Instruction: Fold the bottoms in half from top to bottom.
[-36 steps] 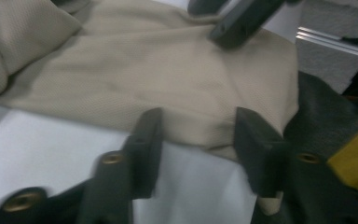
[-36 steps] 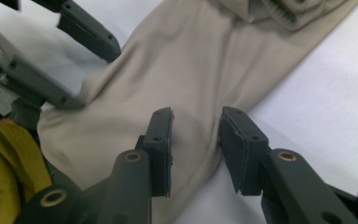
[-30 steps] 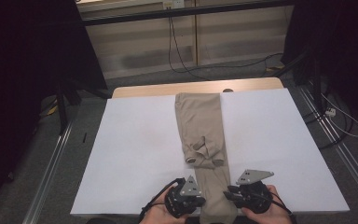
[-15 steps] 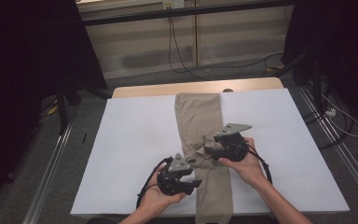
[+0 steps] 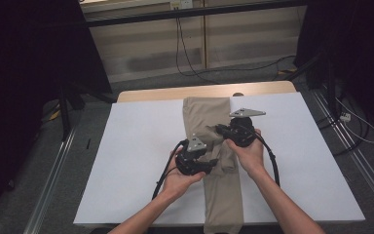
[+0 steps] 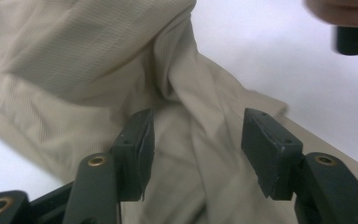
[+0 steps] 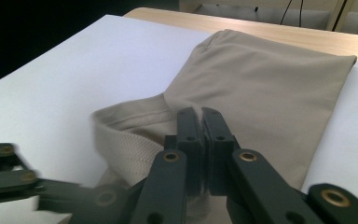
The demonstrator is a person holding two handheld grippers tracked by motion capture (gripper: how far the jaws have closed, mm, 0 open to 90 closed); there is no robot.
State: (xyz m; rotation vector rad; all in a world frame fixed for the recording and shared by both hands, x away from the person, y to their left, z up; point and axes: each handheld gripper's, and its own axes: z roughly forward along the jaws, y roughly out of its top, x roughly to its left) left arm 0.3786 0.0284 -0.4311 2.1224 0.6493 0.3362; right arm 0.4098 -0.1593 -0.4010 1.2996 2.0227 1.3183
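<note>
I see a lab-style recording setup, not a home: a white-covered table [image 5: 126, 161] stands on grey carpet [image 5: 68, 161] between metal floor rails [image 5: 53, 180], with black curtains [image 5: 24, 73] at both sides, loose cables [image 5: 185, 53] along the pale back wall [image 5: 151, 48], and dim, staged lighting overall.

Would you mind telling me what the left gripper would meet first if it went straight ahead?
The left gripper, fingers open, points at the beige trousers; their bunched fold just ahead would likely come first.
</note>
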